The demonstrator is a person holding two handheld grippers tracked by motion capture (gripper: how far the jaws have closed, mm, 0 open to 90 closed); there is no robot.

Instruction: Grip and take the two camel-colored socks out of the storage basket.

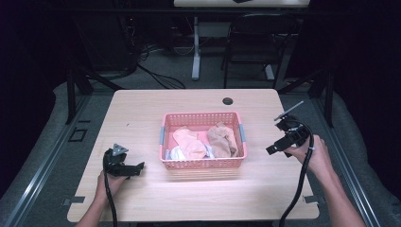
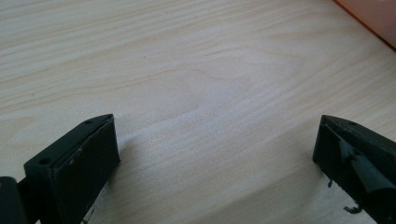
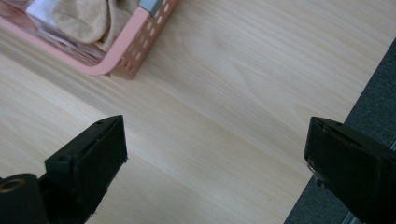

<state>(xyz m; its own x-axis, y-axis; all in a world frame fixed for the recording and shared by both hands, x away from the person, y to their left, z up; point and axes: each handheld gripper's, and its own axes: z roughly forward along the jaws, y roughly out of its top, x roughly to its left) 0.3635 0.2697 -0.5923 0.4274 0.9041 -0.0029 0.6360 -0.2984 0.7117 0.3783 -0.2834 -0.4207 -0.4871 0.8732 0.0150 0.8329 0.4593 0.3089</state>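
Both the left gripper (image 1: 137, 168) and right gripper (image 1: 274, 150) hover wide open and empty beside the central pink basket (image 1: 203, 164) of socks (image 1: 222, 139), so reaching in for one seems next.

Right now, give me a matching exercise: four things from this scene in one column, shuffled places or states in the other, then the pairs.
Things
1. pink perforated plastic basket
2. crumpled tan cloth
3. left gripper
4. right gripper

Places or states
A. open, beside the basket's grey-handled right end
B. mid-table
C. open, over bare wood near the table's front left
D. inside the basket, right half

Pairs: 1-B, 2-D, 3-C, 4-A
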